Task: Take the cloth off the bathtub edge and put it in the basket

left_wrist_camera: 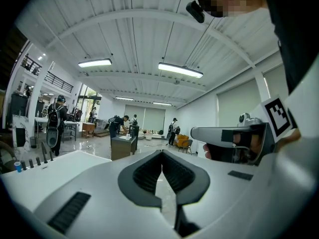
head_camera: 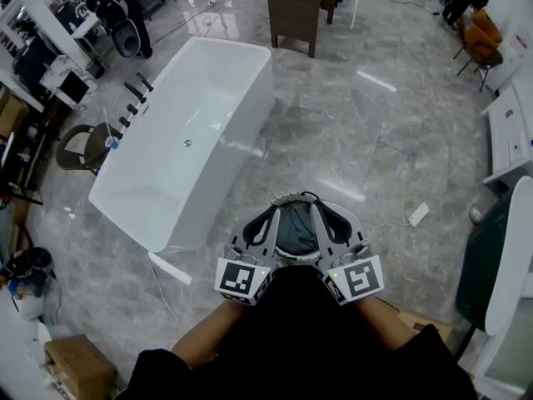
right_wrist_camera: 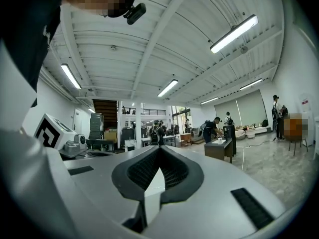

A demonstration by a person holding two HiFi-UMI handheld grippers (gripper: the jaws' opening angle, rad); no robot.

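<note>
The left gripper [left_wrist_camera: 162,157] and right gripper [right_wrist_camera: 158,152] are being held level and side by side, jaws clenched on nothing, evidently because the grey cloth [head_camera: 296,228] is already lying in the basket [head_camera: 353,219] beneath them, well apart from the bare bathtub [head_camera: 191,115].

A black top [head_camera: 291,340] was worn. The left gripper [left_wrist_camera: 161,156] and right gripper [right_wrist_camera: 158,152] were seen as pale grey shells lined with black ribbed pads [left_wrist_camera: 147,176]. A white marker cube [head_camera: 242,278] printed with black squares was mounted on each.
</note>
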